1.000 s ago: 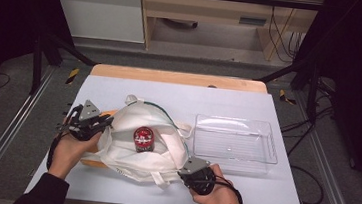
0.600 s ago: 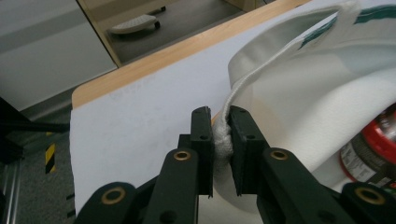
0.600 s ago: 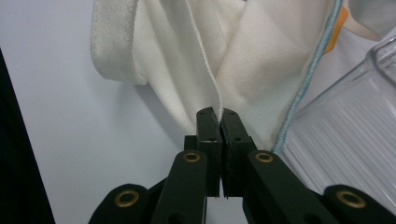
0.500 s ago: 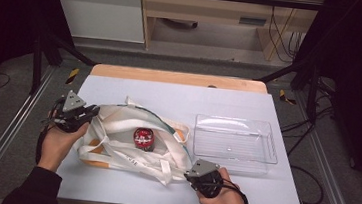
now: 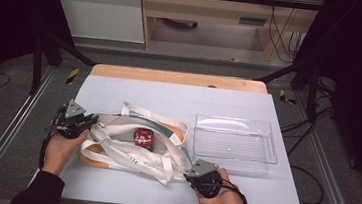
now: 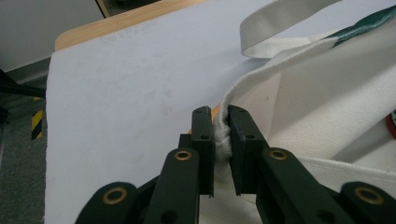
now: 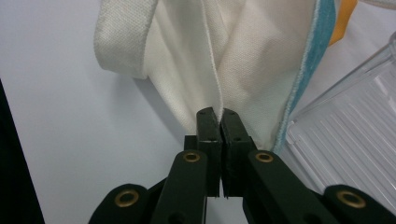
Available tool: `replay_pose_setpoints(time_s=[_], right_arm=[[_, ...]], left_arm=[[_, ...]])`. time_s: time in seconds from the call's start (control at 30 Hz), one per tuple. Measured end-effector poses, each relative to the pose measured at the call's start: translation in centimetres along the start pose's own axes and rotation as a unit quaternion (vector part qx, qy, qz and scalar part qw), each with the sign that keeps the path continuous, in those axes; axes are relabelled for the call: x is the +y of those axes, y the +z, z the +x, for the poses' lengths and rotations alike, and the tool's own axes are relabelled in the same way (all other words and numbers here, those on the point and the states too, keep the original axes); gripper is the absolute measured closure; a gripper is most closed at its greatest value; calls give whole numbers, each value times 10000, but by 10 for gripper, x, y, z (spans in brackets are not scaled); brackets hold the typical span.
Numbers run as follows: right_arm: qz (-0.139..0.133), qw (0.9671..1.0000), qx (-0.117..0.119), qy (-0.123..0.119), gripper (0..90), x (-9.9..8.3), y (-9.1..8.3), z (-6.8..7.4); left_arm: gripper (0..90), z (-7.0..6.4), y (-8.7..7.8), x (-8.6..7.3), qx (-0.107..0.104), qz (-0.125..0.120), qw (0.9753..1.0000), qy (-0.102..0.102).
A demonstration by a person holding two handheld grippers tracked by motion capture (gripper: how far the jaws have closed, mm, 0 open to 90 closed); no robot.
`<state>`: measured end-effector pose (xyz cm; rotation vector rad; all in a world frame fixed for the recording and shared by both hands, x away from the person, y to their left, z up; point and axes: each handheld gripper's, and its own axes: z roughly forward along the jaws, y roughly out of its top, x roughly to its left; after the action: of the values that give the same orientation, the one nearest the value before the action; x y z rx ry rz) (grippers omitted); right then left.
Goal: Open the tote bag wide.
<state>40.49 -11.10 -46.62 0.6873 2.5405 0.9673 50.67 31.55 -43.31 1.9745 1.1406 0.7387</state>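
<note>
1. Right now your cream tote bag (image 5: 129,147), trimmed in teal and orange, lies slack and spread on the pale surface (image 5: 179,99), left of the clear plastic tray (image 5: 235,143).
2. Your left claw (image 6: 221,135) pinches a bunched hem of the bag; your right claw (image 7: 218,122) is pressed tight on a thin fabric edge.
3. Inside the open bag sits a red round object (image 5: 143,137); the tray holds nothing.
4. Your high view shows that red object whole, while the left gripper view catches just its edge.
</note>
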Motion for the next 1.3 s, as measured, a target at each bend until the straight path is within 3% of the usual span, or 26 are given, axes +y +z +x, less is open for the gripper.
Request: replay_pose_setpoints(time_s=[0.23,0.33,0.37,0.4,0.47,0.6,0.77,0.87,0.93,1.0,1.07,1.1,1.17,1.3], right_arm=[[22,10000,69,56,864,2,0,0],[-100,9998,169,20,757,5,-4,2],[-191,9996,186,12,676,8,-8,4],[-191,9996,186,12,676,8,-8,4],[-276,9994,216,29,594,14,-12,7],[-470,9985,257,-73,480,35,-29,12],[-662,9975,217,-120,447,52,-40,8],[-677,9974,178,-192,450,69,-41,-1],[-687,9973,138,-238,452,85,-37,-9],[-662,9975,72,-240,452,99,-31,-16],[-560,9979,28,-335,445,123,-16,-27],[-560,9979,28,-335,445,123,-16,-27],[-411,9981,0,-460,442,137,-4,-35],[-121,9989,-30,-444,471,154,24,-50]], left_arm=[[802,0,-4,-1,-121,-176,9997,-140],[728,-2,-14,2,-140,-424,9989,-169],[657,-3,-19,3,-140,-505,9985,-176],[657,-4,-23,5,-142,-578,9981,-172],[616,-7,-33,6,-154,-671,9975,-166],[545,-17,-52,7,-161,-824,9964,-112],[523,-38,-62,-1,-281,-802,9963,-134],[506,-53,-64,-6,-264,-755,9968,14],[487,-57,-64,-7,-214,-689,9974,85],[478,-61,-63,-10,-234,-709,9972,5],[454,-65,-61,-14,-235,-652,9976,34],[446,-67,-60,-16,-245,-617,9978,55],[439,-69,-58,-19,-244,-566,9981,59],[452,-71,-55,-24,-315,-453,9984,84]])
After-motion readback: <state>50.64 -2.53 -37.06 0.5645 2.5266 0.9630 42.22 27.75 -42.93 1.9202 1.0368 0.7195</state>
